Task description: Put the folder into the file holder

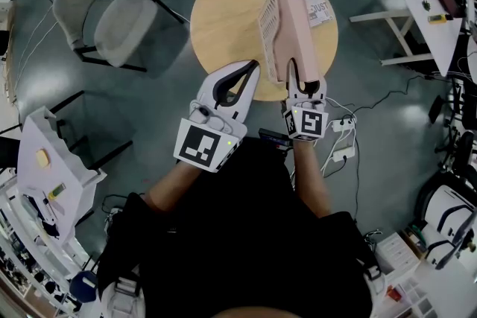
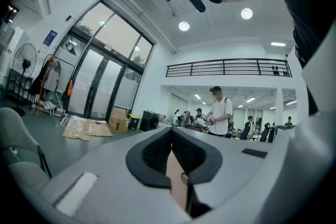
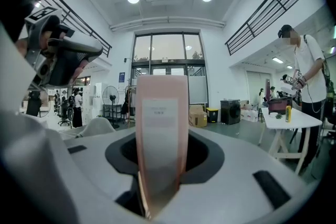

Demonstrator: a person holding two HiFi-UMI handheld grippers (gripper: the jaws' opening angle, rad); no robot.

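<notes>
In the head view a pink folder (image 1: 294,26) stands on edge over the round wooden table (image 1: 223,18). Its far end lies in or against the white printed file holder (image 1: 267,30). My right gripper (image 1: 304,82) is shut on the folder's near end. In the right gripper view the folder (image 3: 160,134) rises straight up between the jaws of that gripper (image 3: 161,157). My left gripper (image 1: 253,69) is just left of the folder, with its tips together by the holder's near corner. I cannot tell whether it touches. In the left gripper view my left gripper (image 2: 171,131) has its tips meeting, with a pinkish strip behind them.
A grey chair (image 1: 119,18) stands left of the table. White tables (image 1: 440,4) stand at the right, and a power strip with cables (image 1: 343,138) lies on the floor by my right arm. People stand at benches in the distance (image 2: 218,113), and one is beside a white table (image 3: 286,118).
</notes>
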